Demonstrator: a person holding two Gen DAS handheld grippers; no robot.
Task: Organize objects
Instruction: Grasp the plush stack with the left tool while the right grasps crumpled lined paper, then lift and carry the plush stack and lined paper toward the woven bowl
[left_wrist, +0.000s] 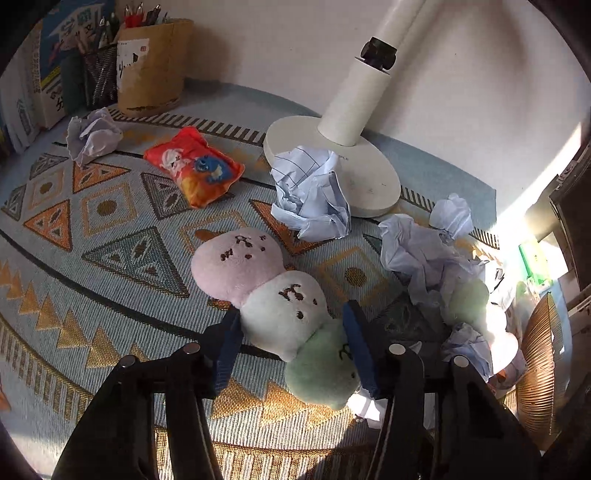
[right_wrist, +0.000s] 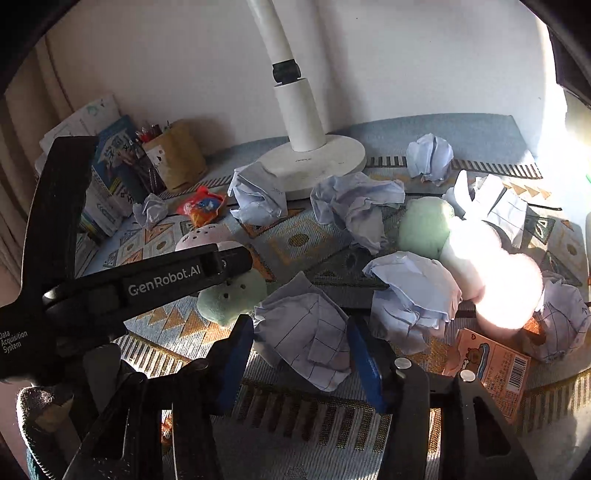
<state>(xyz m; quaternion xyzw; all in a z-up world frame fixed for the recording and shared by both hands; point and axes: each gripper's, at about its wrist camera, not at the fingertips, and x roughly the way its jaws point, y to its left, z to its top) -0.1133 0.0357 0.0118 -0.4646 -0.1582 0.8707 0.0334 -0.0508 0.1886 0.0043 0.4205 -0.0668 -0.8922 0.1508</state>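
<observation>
A three-ball plush skewer toy (left_wrist: 258, 273), pink, white and green, lies on the patterned mat. My left gripper (left_wrist: 291, 332) is shut on it, one blue pad against the white ball and the other against the green ball. In the right wrist view the same toy (right_wrist: 232, 299) shows under the left gripper's black body. My right gripper (right_wrist: 299, 350) is shut on a crumpled ball of lined paper (right_wrist: 306, 332) at the mat's near edge, with a pad touching each side. A second plush skewer toy (right_wrist: 480, 258) lies to the right in bright sunlight.
More crumpled papers (right_wrist: 413, 295) (right_wrist: 354, 206) (left_wrist: 310, 192) (left_wrist: 92, 134) litter the mat. A white lamp base (left_wrist: 369, 177) stands at the back. A red snack packet (left_wrist: 194, 166), a cardboard pen holder (left_wrist: 155, 62), a mesh pen cup (left_wrist: 99, 74) and an orange packet (right_wrist: 491, 365) are nearby.
</observation>
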